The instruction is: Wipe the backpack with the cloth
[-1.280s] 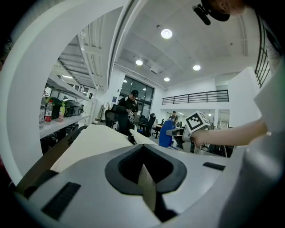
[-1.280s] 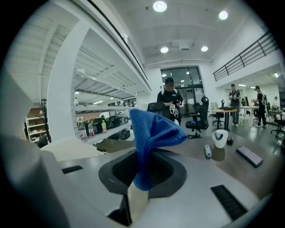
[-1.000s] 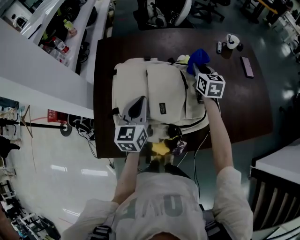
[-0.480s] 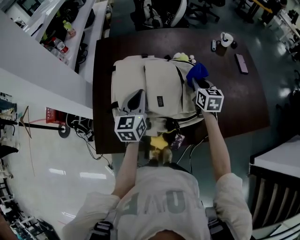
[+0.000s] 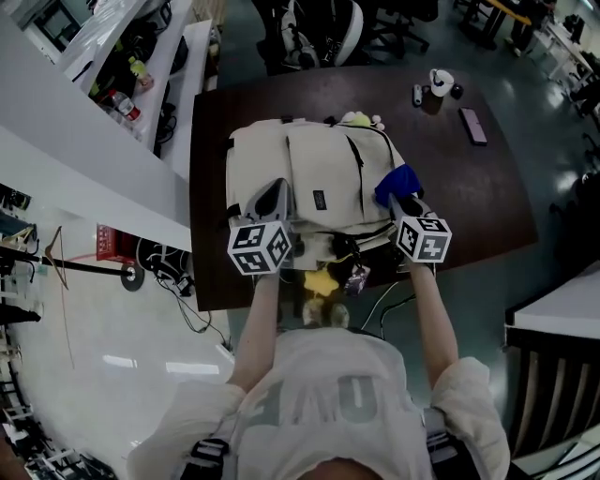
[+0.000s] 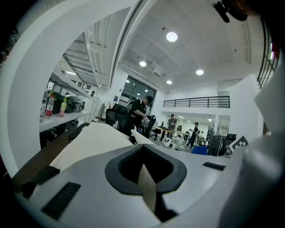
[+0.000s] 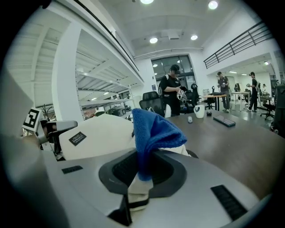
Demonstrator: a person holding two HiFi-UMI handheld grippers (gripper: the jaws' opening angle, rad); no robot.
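Observation:
A cream backpack [image 5: 319, 183] lies flat on the dark brown table [image 5: 469, 197]. My left gripper [image 5: 272, 201] rests on its near left corner and is shut on a cream strip of the backpack's fabric [image 6: 147, 189]. My right gripper [image 5: 400, 197] is at the backpack's near right side, shut on the blue cloth [image 5: 397, 181]. In the right gripper view the blue cloth [image 7: 153, 129] sticks up out of the jaws, with the backpack [image 7: 95, 136] to the left. The contact between cloth and backpack is hidden.
A white mug [image 5: 439, 82], a small dark object [image 5: 417, 94] and a phone [image 5: 472, 126] lie on the far right of the table. A yellow item [image 5: 321, 281] and cables hang at the near edge. Office chairs [image 5: 319, 28] stand behind; a white counter [image 5: 84, 141] runs on the left.
My right gripper has carried the blue cloth from the backpack's far right corner down its right side toward me. The left gripper has kept its hold at the near left corner.

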